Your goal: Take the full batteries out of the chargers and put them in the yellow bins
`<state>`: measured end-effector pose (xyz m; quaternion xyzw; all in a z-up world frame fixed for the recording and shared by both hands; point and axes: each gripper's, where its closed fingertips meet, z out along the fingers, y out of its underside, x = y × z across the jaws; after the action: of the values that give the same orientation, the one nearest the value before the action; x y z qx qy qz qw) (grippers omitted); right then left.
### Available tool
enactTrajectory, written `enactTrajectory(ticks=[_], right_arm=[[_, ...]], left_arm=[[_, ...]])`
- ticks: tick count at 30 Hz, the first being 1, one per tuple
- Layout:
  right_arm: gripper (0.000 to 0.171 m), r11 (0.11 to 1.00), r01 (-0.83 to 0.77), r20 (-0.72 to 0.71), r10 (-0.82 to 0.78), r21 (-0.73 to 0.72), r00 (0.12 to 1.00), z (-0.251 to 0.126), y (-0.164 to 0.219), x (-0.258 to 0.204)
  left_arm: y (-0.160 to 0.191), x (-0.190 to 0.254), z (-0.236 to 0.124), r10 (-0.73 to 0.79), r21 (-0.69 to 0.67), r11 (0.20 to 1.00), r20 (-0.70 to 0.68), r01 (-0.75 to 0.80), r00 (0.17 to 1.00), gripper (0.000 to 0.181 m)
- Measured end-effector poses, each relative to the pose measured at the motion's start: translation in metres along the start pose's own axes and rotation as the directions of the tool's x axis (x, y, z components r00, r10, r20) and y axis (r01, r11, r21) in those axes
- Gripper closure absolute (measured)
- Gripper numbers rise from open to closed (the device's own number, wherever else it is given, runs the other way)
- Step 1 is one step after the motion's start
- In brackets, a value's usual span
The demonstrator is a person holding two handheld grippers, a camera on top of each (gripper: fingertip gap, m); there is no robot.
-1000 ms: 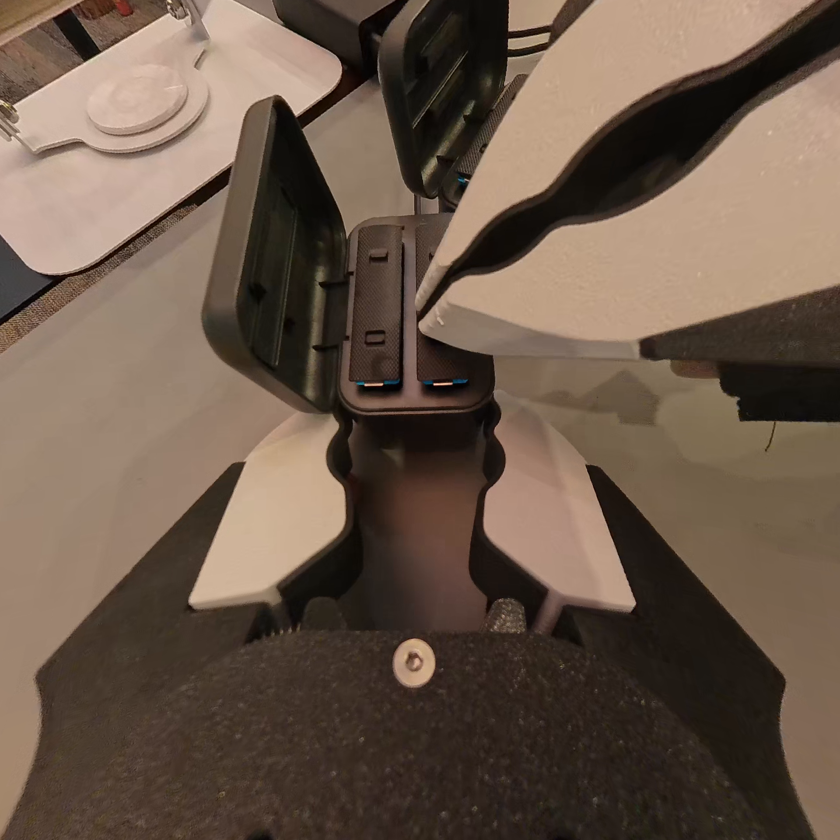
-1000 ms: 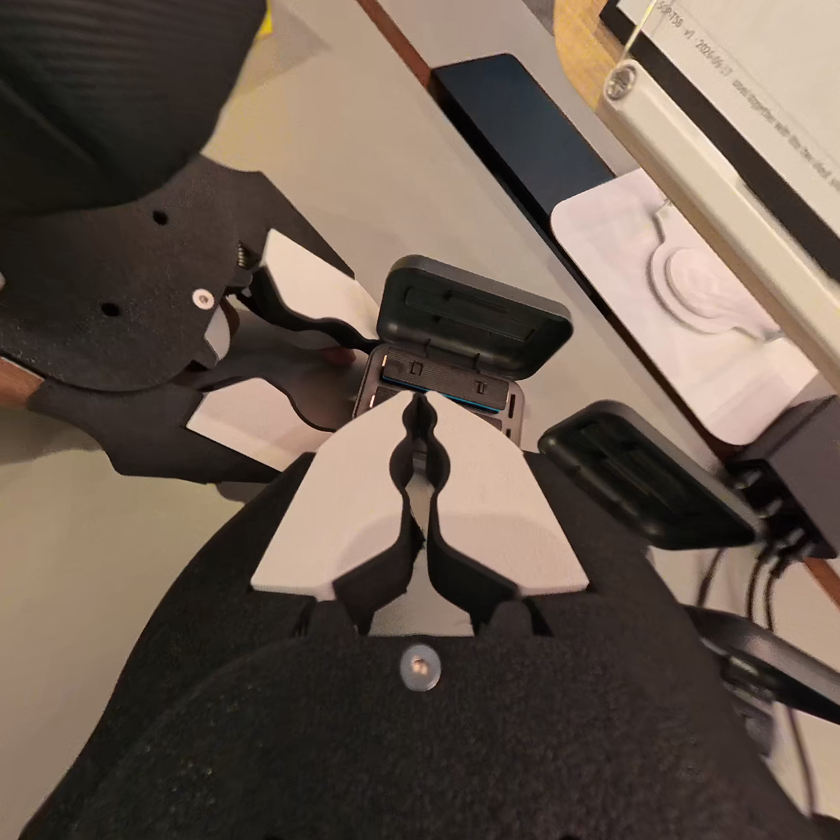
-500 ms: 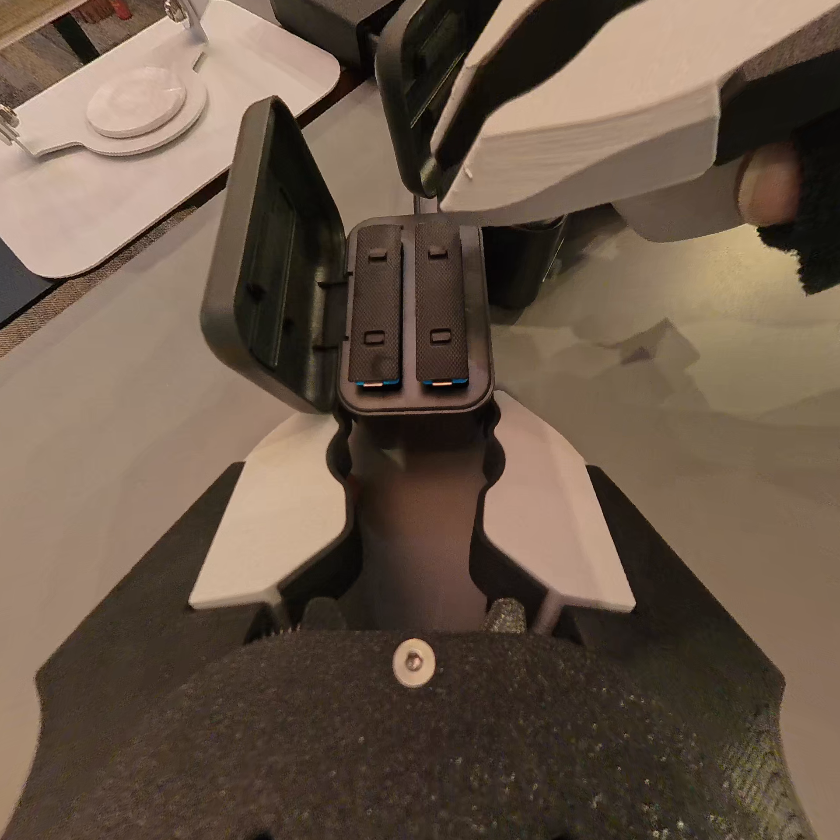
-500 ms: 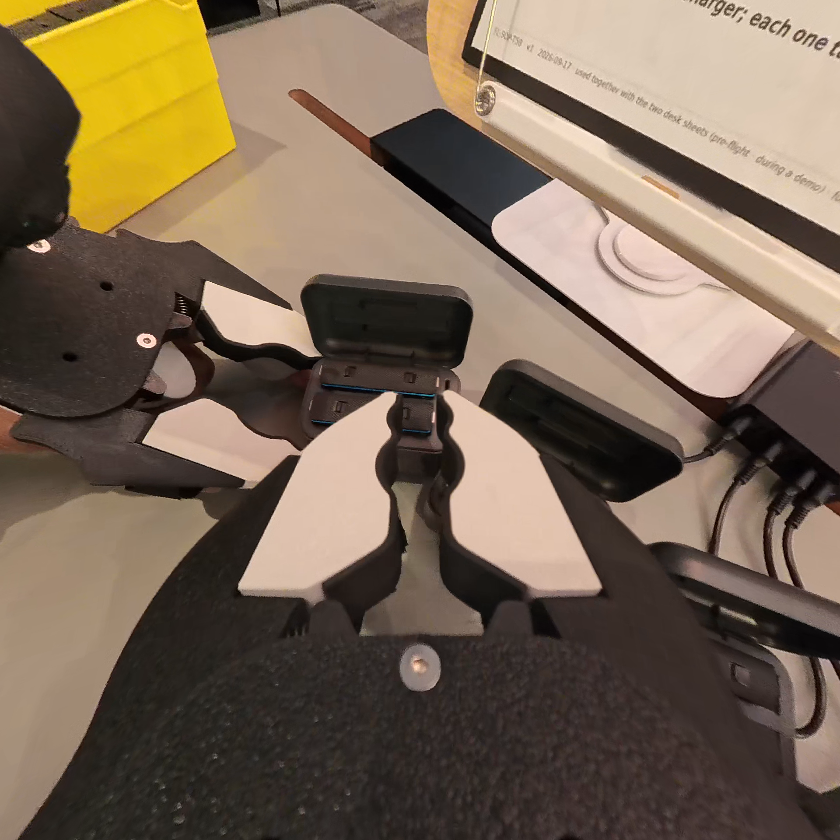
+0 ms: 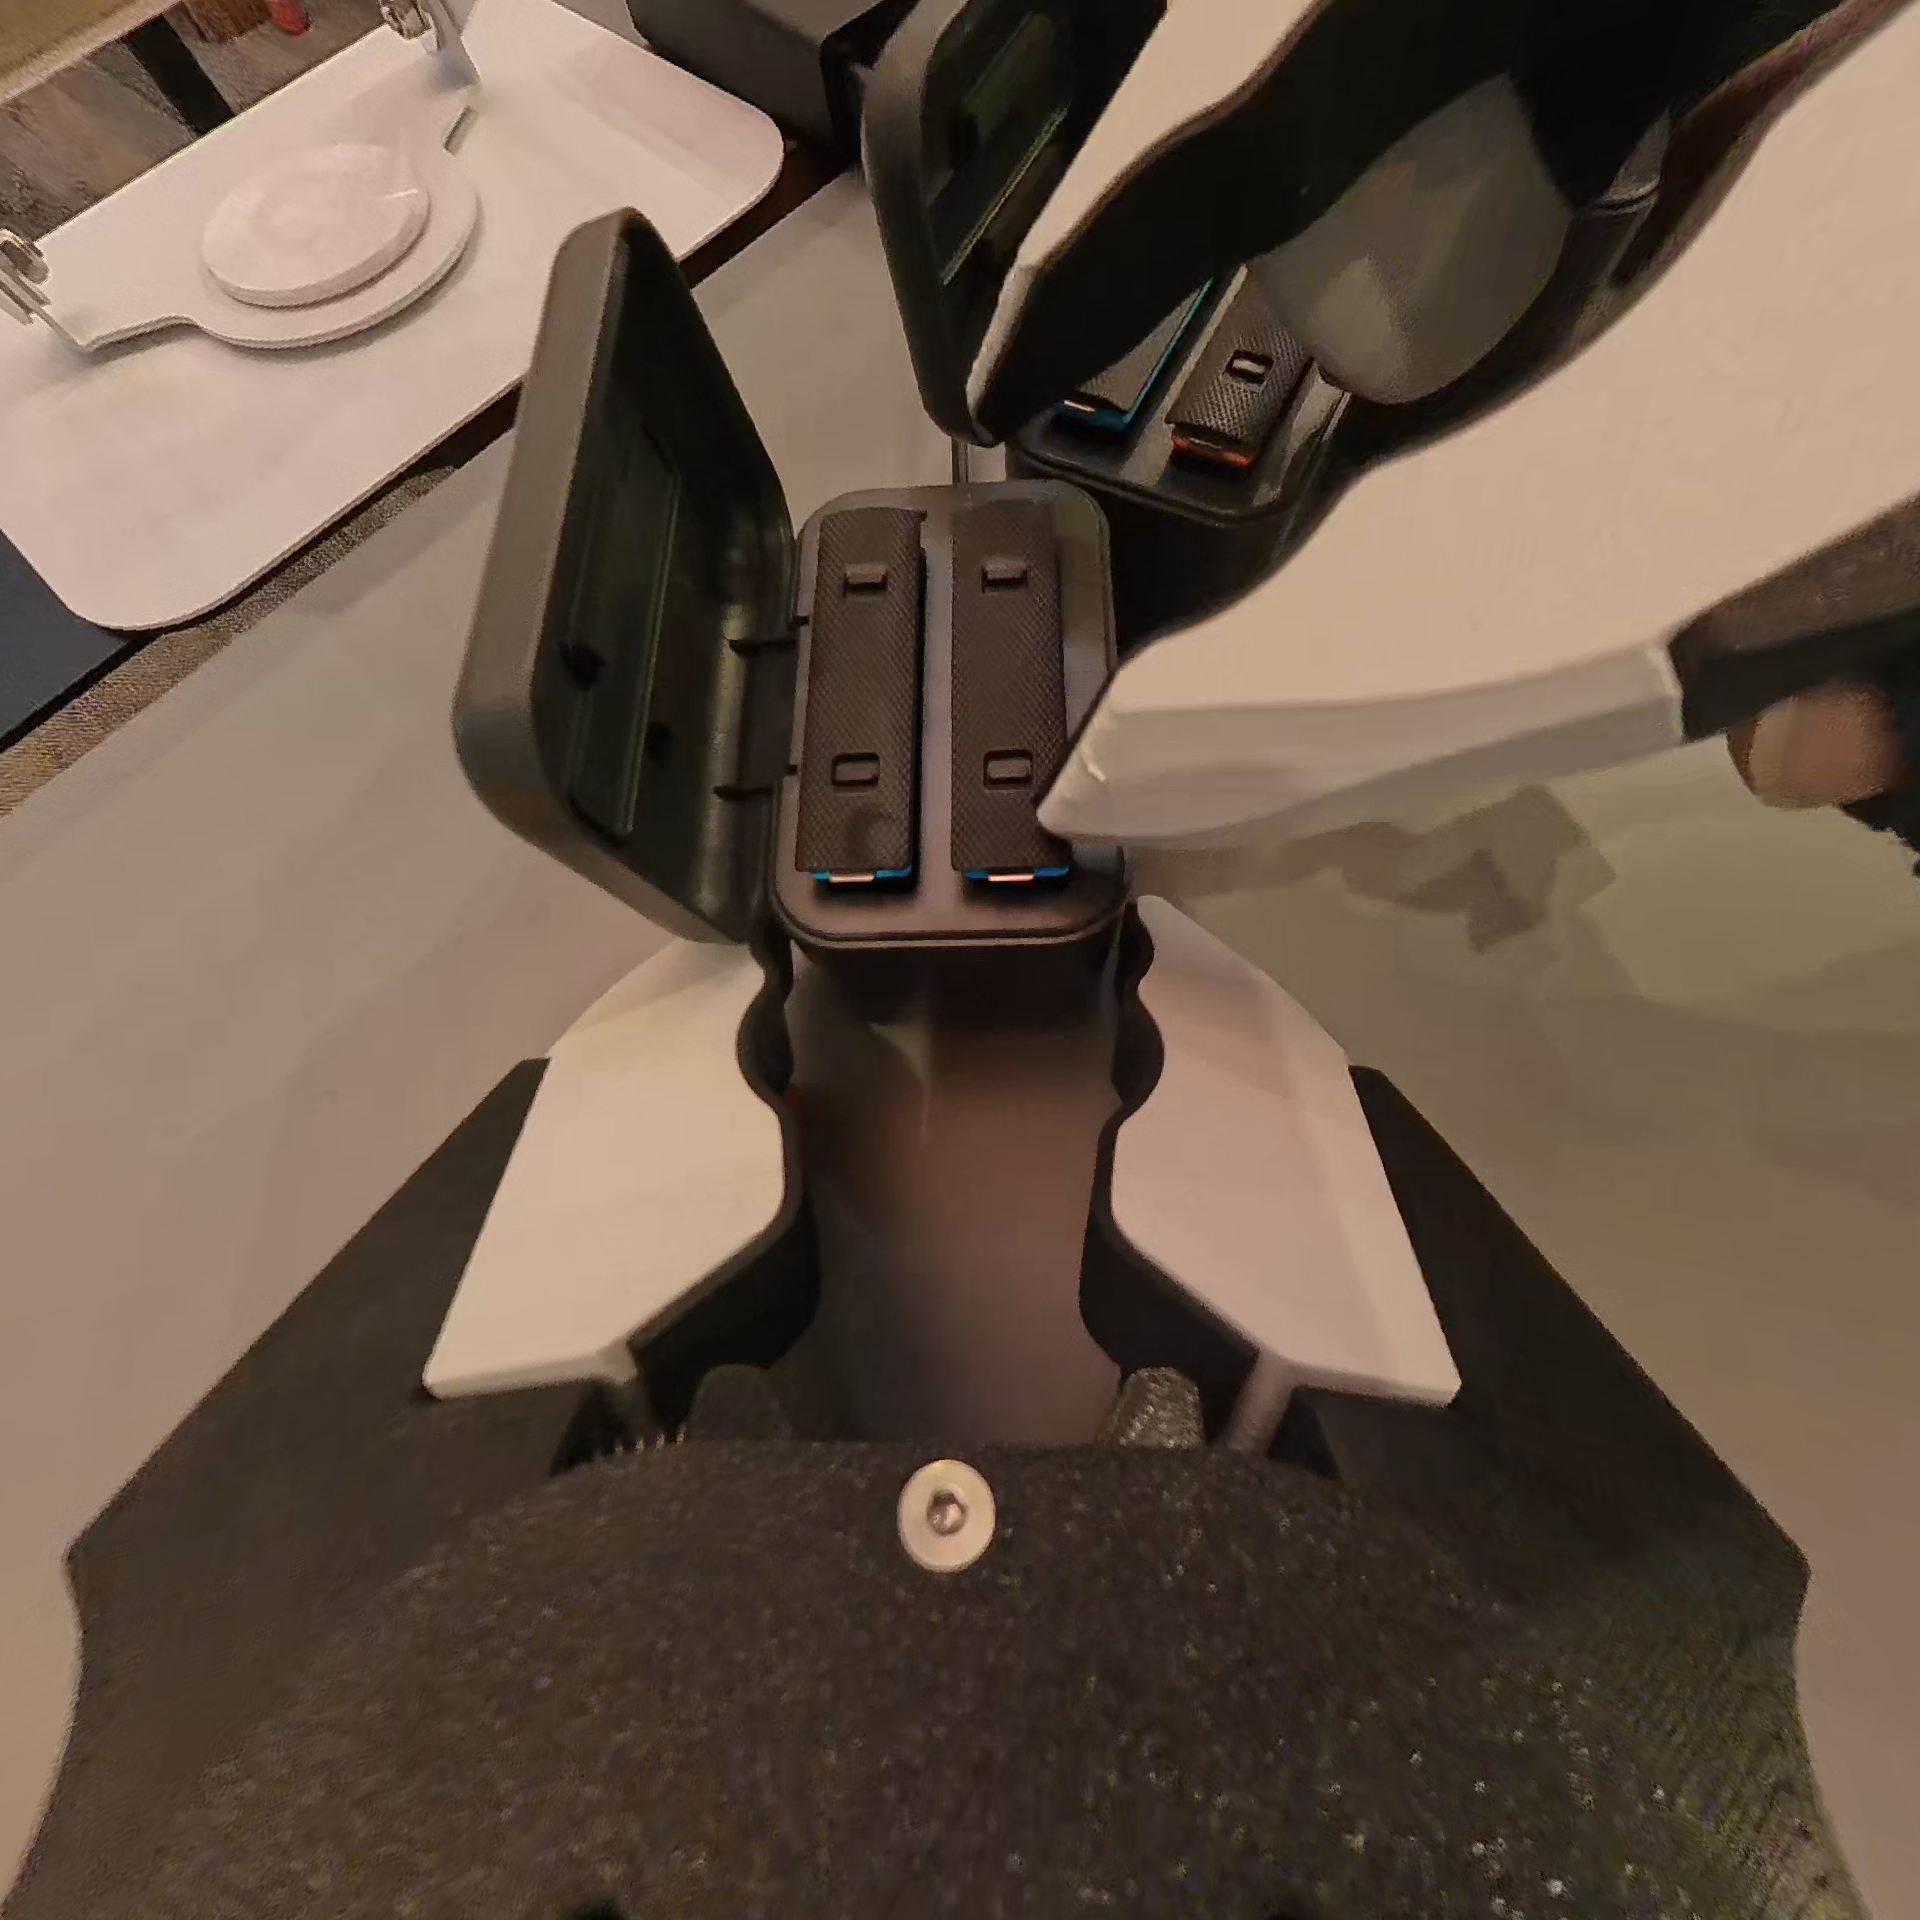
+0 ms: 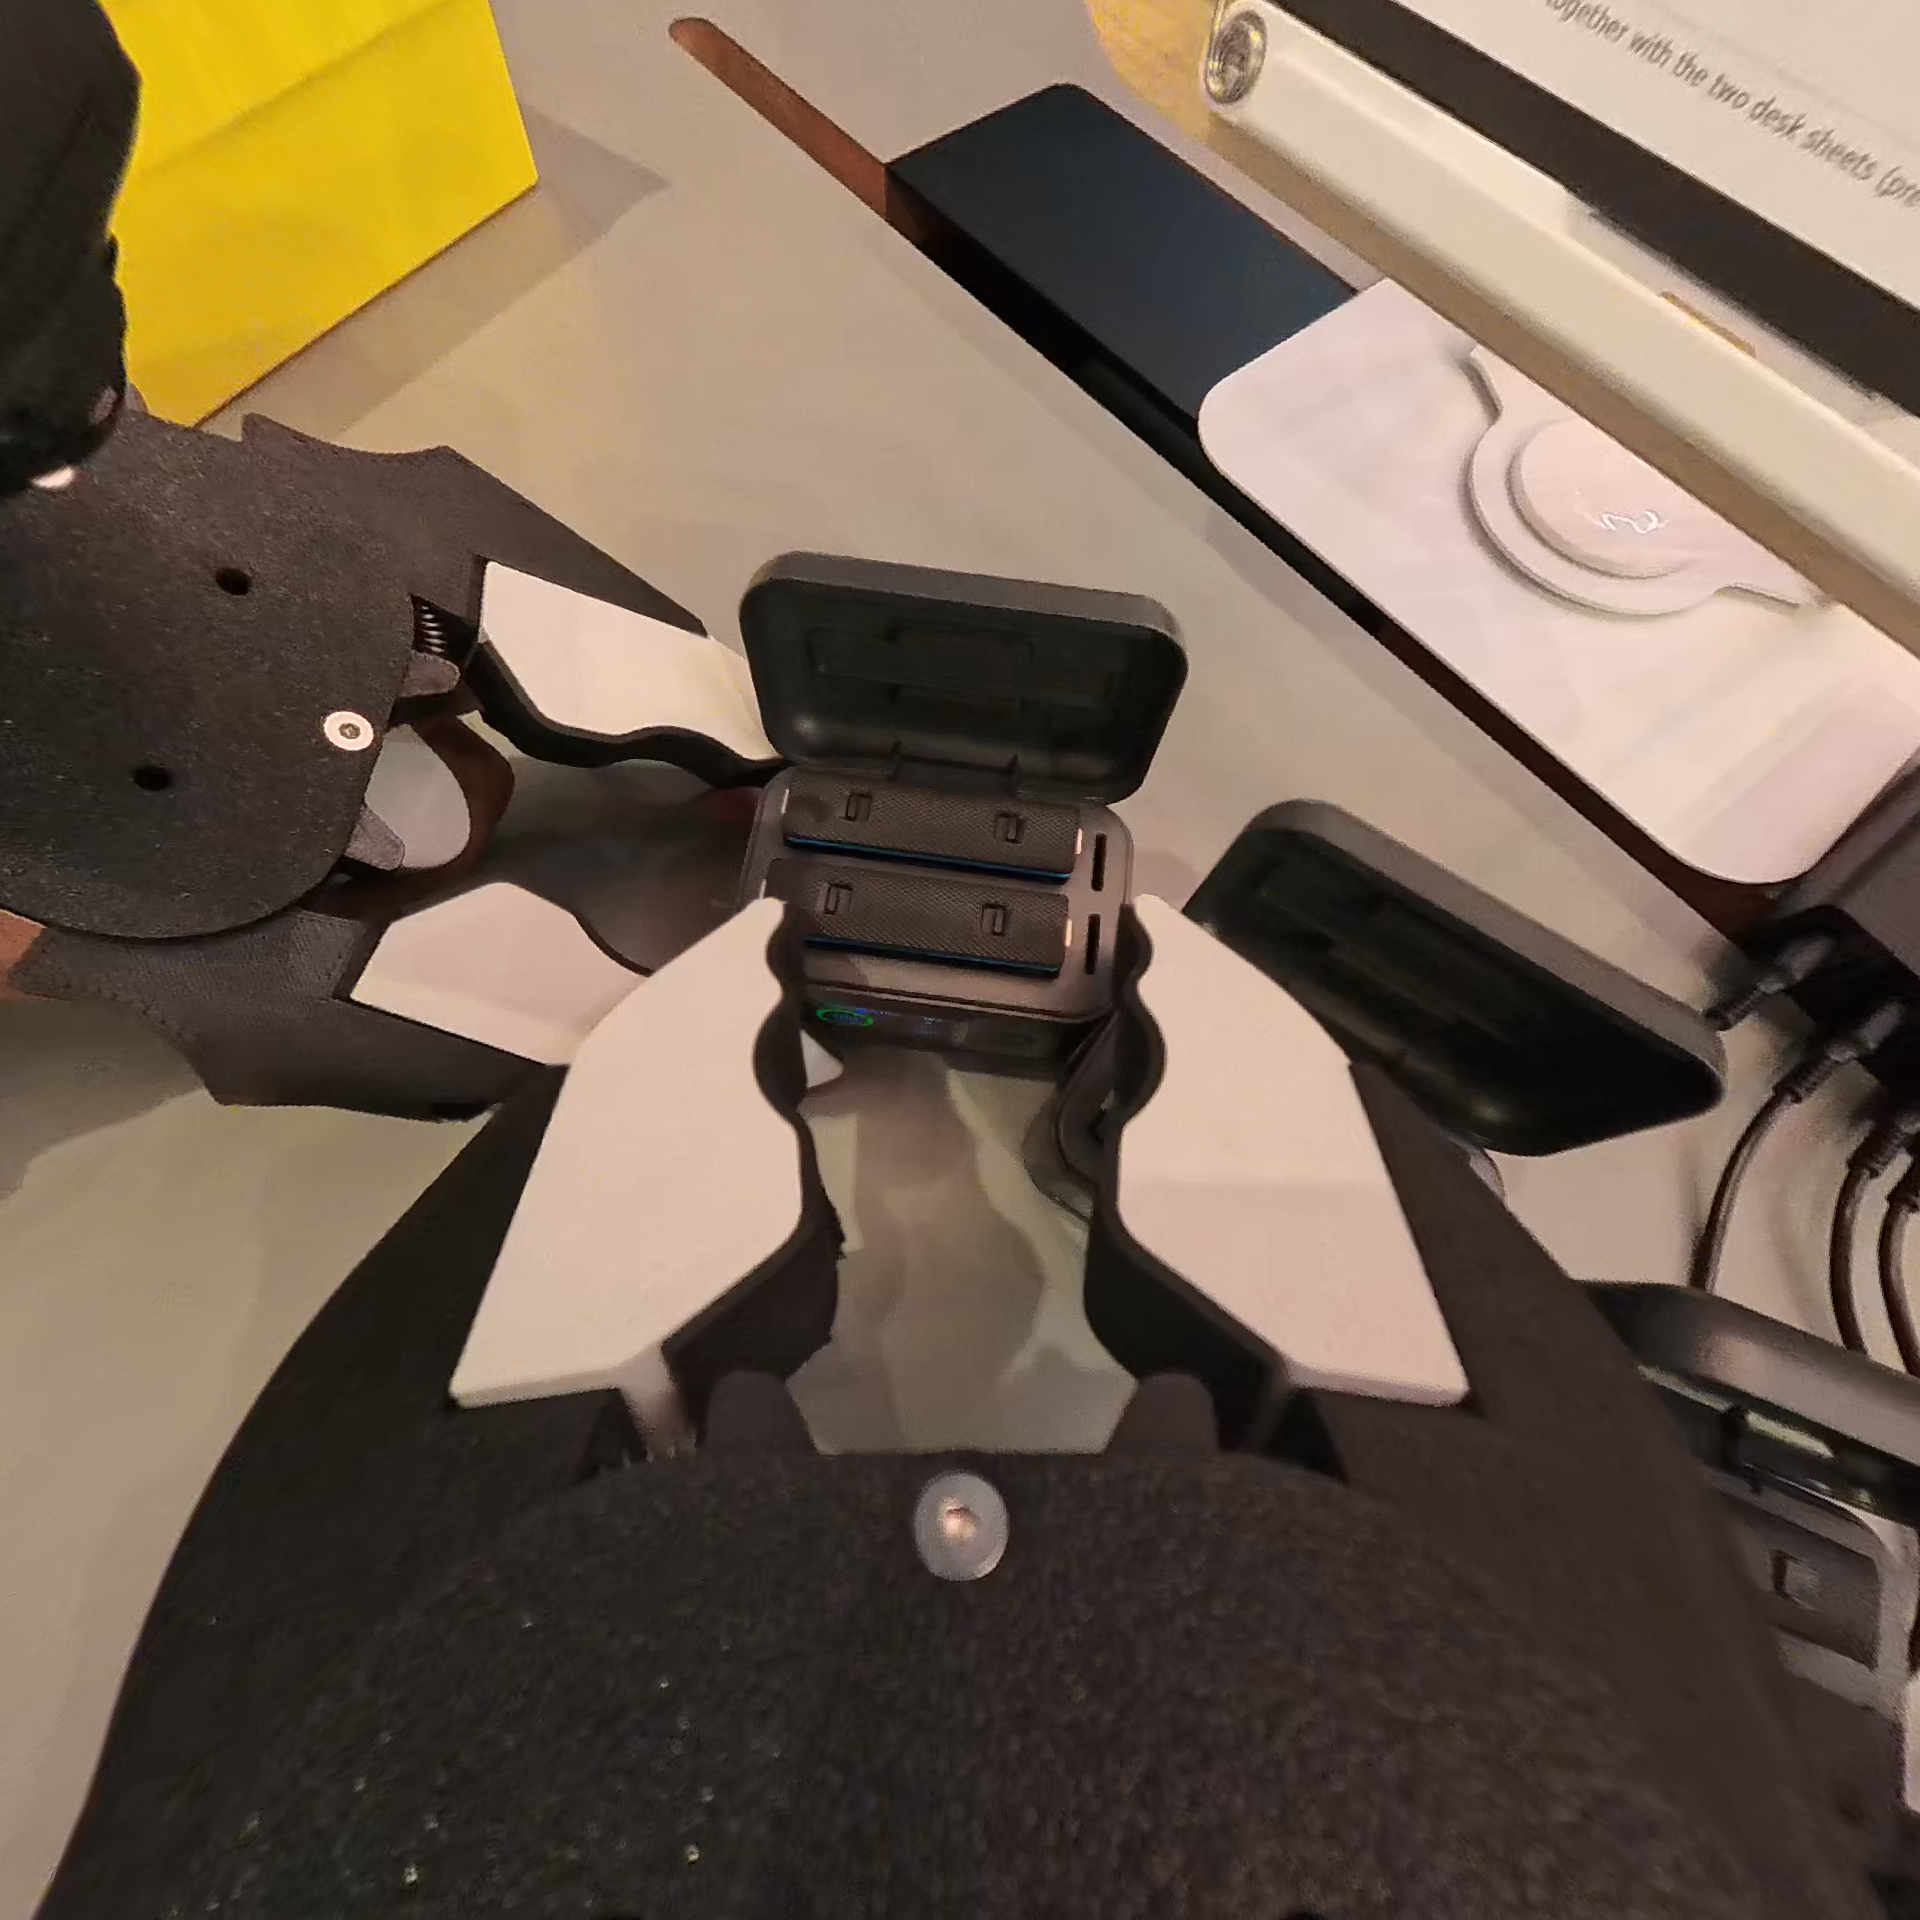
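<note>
Here the left gripper (image 5: 940,935) clamps the charger (image 6: 940,925) at frame centre, the batteries' (image 6: 930,920) long axis spanning the right gripper's (image 6: 951,914) wide jaws.

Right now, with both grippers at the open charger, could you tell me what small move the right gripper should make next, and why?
Probably ease the right gripper forward and close on the nearer battery. Its jaws stand open, straddling the charger, both batteries sit in their slots, and the left gripper is shut on the charger's side, seemingly bracing it. The yellow bin waits beyond.
</note>
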<state>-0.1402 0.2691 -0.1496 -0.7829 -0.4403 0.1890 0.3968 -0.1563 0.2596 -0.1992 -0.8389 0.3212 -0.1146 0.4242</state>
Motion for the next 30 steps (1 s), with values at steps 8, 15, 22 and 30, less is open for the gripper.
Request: enactTrajectory(ticks=[8, 15, 22, 30], right_arm=[[0.103, 0.998, -0.045, 0.029, 0.046, -0.049, 0.999, 0.0023, 0.0048, -0.0043], [0.112, 0.997, -0.051, 0.017, 0.052, -0.064, 0.998, 0.0065, 0.0047, -0.0077], [0.114, 0.997, -0.066, 0.026, 0.067, -0.031, 0.997, 0.0067, 0.0032, -0.0071], [0.114, 0.998, -0.056, 0.032, 0.057, -0.02, 0.998, 0.0068, 0.0032, -0.0072]], left_arm=[[-0.0024, 0.0011, 0.0013, 0.002, 0.004, 1.0, 0.005, -0.002, 1.0, 0.122], [-0.0025, 0.0005, 0.0012, -0.015, -0.001, 1.0, 0.009, 0.015, 1.0, 0.125], [-0.0019, 0.0002, 0.001, -0.028, -0.004, 1.0, 0.003, 0.028, 1.0, 0.125], [-0.0018, 0.0002, 0.0011, -0.02, 0.0, 1.0, 0.004, 0.02, 1.0, 0.125]])
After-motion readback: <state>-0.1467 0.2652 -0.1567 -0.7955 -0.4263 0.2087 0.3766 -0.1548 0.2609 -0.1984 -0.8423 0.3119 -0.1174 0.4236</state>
